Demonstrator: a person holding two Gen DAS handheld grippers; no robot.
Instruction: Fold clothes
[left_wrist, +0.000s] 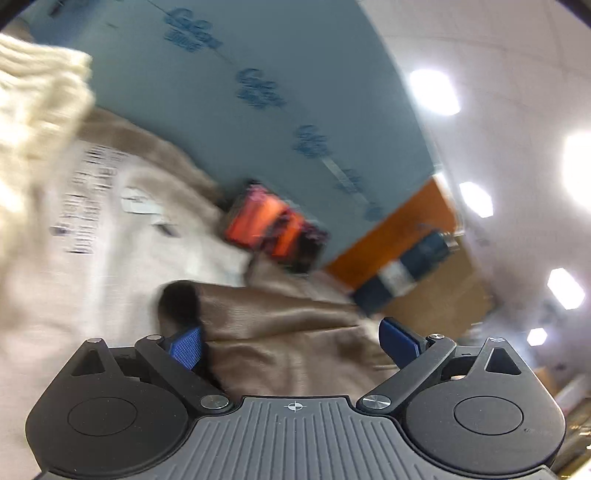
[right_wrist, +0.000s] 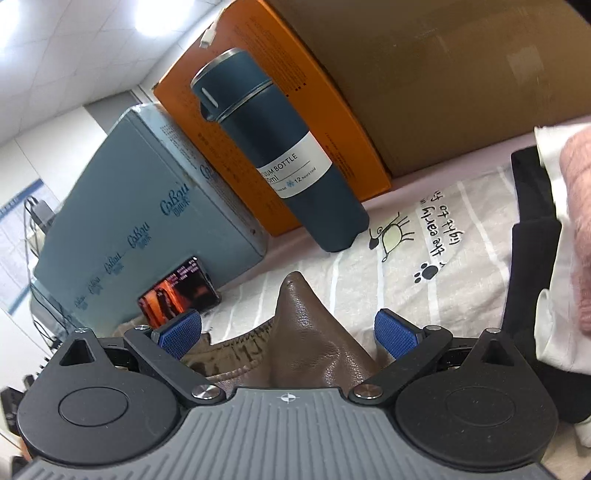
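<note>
A brown leather-like garment lies between the fingers of my left gripper, whose jaws stand wide apart. The view is blurred. A light beige garment with black print lies beyond it at the left. In the right wrist view the same brown garment rises in a peak between the fingers of my right gripper, also wide apart. An elastic waistband shows at its left. Neither pair of blue pads presses the fabric.
A dark blue vacuum bottle stands on the striped sheet. Behind it are an orange box, a grey-blue box and a cardboard box. A phone with a lit screen leans at the left. Folded black, white and pink clothes lie at the right.
</note>
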